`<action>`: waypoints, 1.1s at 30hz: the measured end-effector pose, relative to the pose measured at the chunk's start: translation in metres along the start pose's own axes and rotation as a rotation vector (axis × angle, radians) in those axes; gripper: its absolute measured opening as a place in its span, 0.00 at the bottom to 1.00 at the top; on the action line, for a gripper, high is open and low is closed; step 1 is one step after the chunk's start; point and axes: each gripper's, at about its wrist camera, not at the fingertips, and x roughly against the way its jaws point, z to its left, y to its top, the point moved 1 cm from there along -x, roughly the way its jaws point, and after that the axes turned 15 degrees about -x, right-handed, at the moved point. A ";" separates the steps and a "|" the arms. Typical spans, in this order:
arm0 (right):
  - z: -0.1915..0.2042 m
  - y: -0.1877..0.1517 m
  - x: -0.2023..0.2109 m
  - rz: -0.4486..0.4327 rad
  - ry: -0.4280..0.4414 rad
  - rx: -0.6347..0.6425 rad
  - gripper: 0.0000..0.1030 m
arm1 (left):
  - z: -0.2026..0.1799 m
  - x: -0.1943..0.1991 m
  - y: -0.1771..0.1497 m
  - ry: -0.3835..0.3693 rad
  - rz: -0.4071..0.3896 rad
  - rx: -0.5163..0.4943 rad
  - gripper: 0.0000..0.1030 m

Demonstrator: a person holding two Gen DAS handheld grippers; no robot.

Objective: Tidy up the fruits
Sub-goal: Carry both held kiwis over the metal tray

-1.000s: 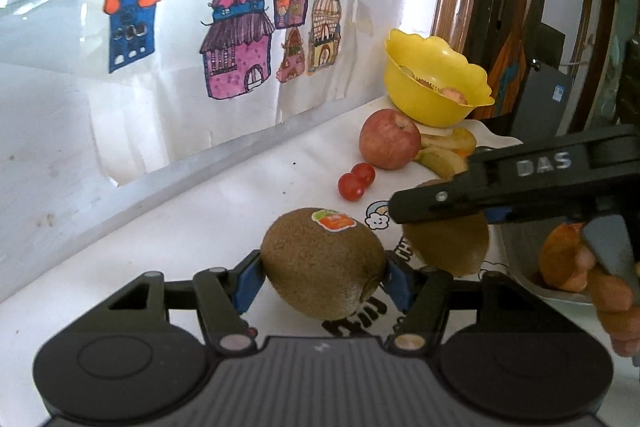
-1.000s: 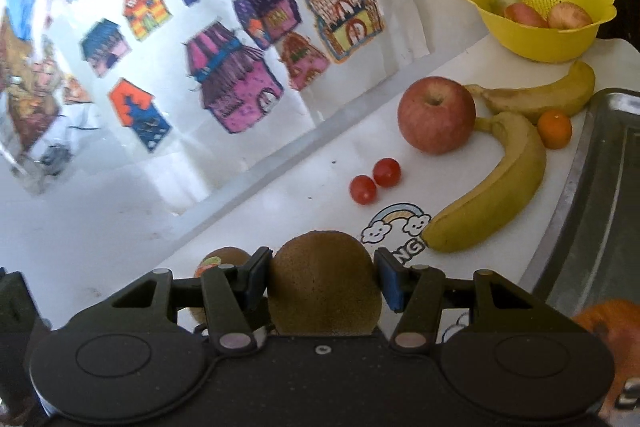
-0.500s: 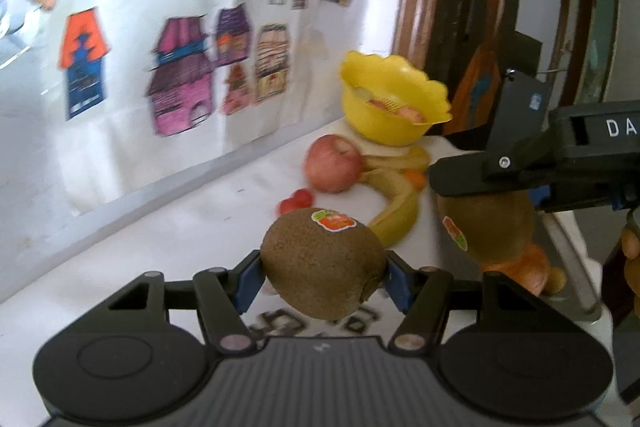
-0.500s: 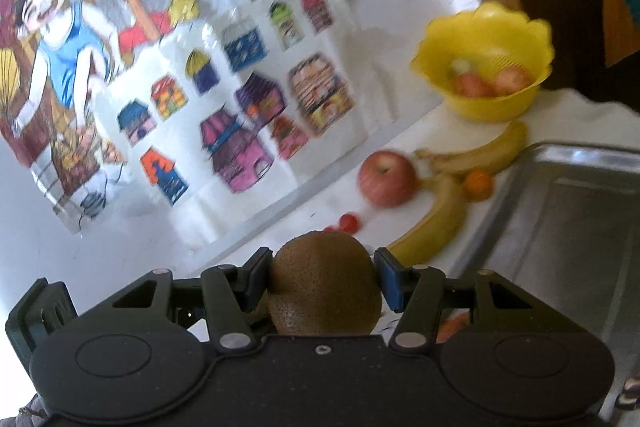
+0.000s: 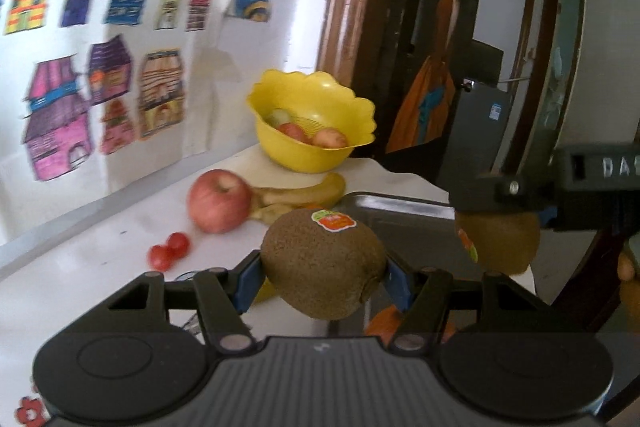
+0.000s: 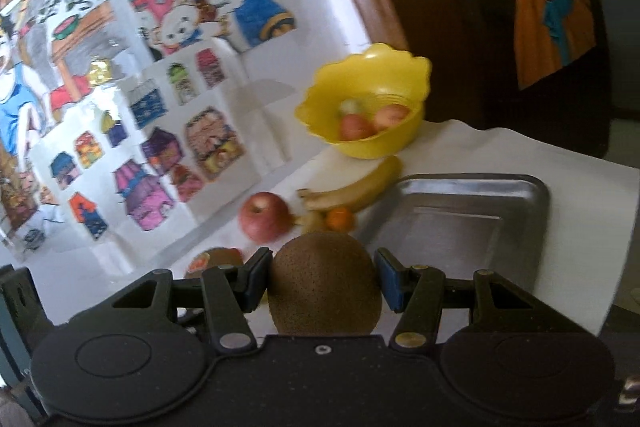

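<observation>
Two kiwis were off the table, one in each gripper. Left gripper [image 5: 323, 273] had its blue pads pressed against both sides of a brown kiwi [image 5: 323, 263], orange-and-green sticker on top. Right gripper [image 6: 323, 285] was clamped the same way on a second kiwi [image 6: 324, 285], held upright between the pads. From the left wrist view, the right gripper showed at the right edge, its kiwi raised above the near part of the metal tray [image 5: 400, 205].

White-covered table [image 6: 500, 151] below. Metal tray lay on its right side, rectangular, with rounded corners. Beside the tray's far left corner: small orange fruit [image 6: 340, 219], then two bananas [image 6: 360, 187], one running from the orange toward the yellow bowl [image 6: 372, 143]. Bowl had a scalloped rim and held several reddish fruits and one pale one, blurred. Red apple [image 6: 264, 215] sat left of the bananas, touching or nearly touching them. Two cherry tomatoes [image 5: 170, 251] lay together, near the apple, toward the camera.

Children's coloured drawings of houses [image 6: 140, 195] covered the wall behind the table. Something orange [image 5: 384, 319] showed under the left gripper's right finger, mostly hidden.
</observation>
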 end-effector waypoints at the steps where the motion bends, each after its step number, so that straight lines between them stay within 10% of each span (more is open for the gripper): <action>1: -0.007 0.000 -0.001 -0.001 -0.002 -0.010 0.56 | -0.005 -0.006 0.003 -0.006 0.001 0.000 0.65; 33: -0.057 -0.007 -0.049 0.044 -0.065 0.006 0.56 | -0.034 -0.091 0.007 -0.046 0.104 -0.026 0.65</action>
